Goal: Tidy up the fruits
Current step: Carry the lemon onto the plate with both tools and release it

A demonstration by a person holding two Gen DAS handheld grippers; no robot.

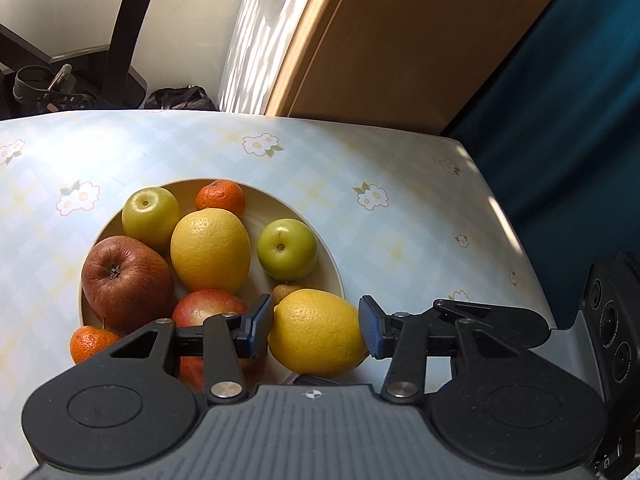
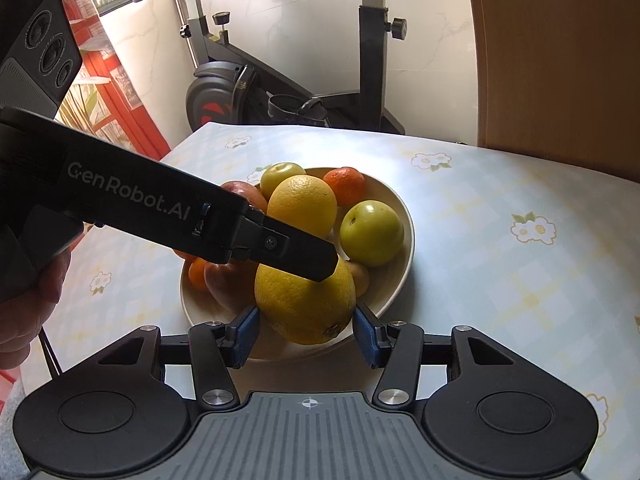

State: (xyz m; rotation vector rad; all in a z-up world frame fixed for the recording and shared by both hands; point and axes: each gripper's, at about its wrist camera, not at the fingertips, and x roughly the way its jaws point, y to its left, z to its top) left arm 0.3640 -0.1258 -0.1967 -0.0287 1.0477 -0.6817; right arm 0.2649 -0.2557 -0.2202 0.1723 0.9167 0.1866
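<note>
A cream bowl (image 1: 320, 236) (image 2: 400, 208) on the table holds several fruits: yellow oranges, green apples (image 1: 287, 249) (image 2: 371, 233), red apples (image 1: 126, 280) and tangerines (image 1: 220, 197) (image 2: 345, 185). My left gripper (image 1: 316, 330) has its blue pads against both sides of a yellow orange (image 1: 316, 332) at the bowl's near rim. In the right wrist view the same orange (image 2: 306, 304) sits between the pads of my right gripper (image 2: 306, 334), which touch or nearly touch it. The left gripper's body (image 2: 168, 208) reaches in from the left over the orange.
The table has a pale blue floral cloth (image 1: 400, 160) (image 2: 500, 200). An exercise bike (image 2: 280, 92) stands behind it, a wooden panel (image 1: 400, 40) at the back right, a dark blue surface (image 1: 580, 120) beyond the right edge.
</note>
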